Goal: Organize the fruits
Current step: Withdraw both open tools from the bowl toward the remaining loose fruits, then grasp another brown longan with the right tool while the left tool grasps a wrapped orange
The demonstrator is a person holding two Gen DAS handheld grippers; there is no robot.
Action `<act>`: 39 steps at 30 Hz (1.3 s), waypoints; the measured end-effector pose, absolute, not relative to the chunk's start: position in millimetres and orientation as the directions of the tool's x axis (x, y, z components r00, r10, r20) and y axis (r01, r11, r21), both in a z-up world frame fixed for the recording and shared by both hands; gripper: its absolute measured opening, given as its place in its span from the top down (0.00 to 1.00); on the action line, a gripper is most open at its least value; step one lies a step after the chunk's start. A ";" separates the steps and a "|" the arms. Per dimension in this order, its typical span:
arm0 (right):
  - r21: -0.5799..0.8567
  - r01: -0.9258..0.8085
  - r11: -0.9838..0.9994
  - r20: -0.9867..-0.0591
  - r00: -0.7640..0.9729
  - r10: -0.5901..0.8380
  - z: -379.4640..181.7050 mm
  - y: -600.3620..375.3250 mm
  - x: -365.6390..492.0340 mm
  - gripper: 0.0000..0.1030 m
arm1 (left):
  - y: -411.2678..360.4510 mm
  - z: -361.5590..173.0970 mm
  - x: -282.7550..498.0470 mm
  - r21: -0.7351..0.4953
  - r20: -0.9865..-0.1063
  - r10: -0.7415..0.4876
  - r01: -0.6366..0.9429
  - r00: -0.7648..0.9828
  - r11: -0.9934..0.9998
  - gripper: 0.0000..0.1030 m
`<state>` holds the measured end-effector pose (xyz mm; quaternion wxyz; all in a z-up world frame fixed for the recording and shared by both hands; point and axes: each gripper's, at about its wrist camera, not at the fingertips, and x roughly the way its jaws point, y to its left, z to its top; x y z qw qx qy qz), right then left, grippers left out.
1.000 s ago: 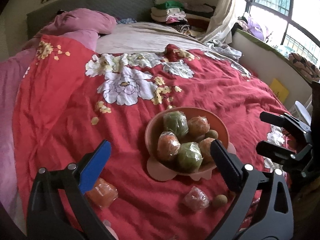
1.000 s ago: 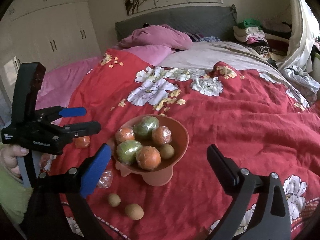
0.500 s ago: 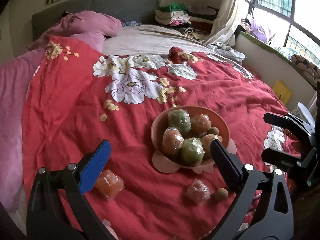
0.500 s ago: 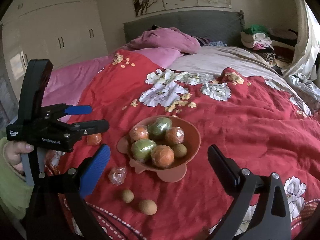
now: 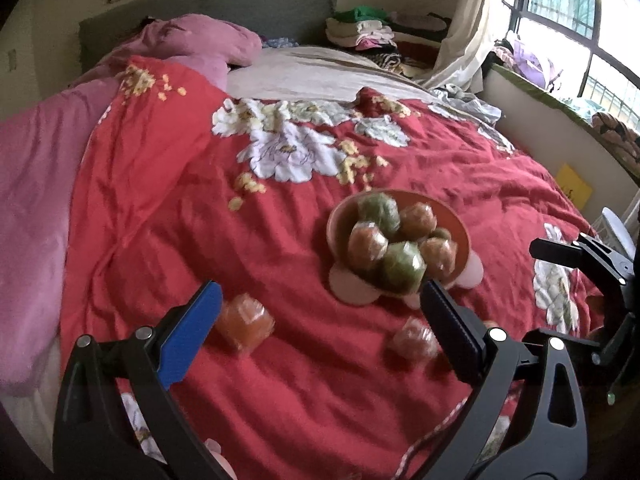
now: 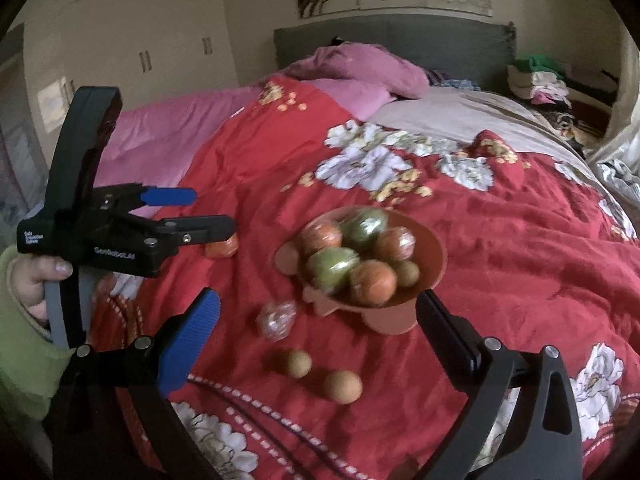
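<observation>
A terracotta bowl (image 5: pixel 340 220) (image 6: pixel 434 256) sits on the red floral bedspread, holding several plastic-wrapped orange and green fruits. Loose on the bedspread lie a wrapped orange fruit (image 5: pixel 245 322) (image 6: pixel 222 246), a small wrapped reddish fruit (image 5: pixel 410 338) (image 6: pixel 277 318) and two small brown round fruits (image 6: pixel 298 363) (image 6: pixel 343 386). My left gripper (image 5: pixel 320 330) (image 6: pixel 200 214) is open and empty, with the wrapped orange fruit just right of its blue finger. My right gripper (image 6: pixel 318 332) is open and empty above the small loose fruits, and shows at the right edge of the left wrist view (image 5: pixel 560 292).
The bed has a pink quilt (image 5: pixel 32 184) on the left, a pink pillow (image 6: pixel 360 66) and grey headboard (image 5: pixel 224 4) at the back. Folded clothes (image 5: pixel 364 28) are stacked far right. A window and sill (image 5: pixel 560 92) run along the right wall; wardrobes (image 6: pixel 140 48) stand left.
Both grippers have swung left and drawn closer to the bedspread; the bowl and loose fruits have shifted right in both views. Both stay open and empty.
</observation>
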<state>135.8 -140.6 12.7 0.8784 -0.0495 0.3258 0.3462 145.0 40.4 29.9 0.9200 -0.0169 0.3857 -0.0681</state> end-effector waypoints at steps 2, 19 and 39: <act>0.139 -0.657 0.741 -0.614 0.530 0.585 10.0 -134.4 129.5 0.05 | 44.5 25.3 139.2 -0.083 -0.716 -0.132 0.104 0.685 0.991 0.10; 0.155 -0.687 0.710 -0.717 0.416 0.560 -32.9 -99.7 107.6 0.39 | 80.6 -4.3 133.9 -0.111 -0.764 -0.096 0.017 0.638 0.994 0.10; -0.070 -0.665 0.743 -0.797 0.485 0.359 -54.0 -86.1 129.9 0.73 | 86.1 -20.2 148.6 -0.153 -0.755 -0.125 0.013 0.643 0.988 0.39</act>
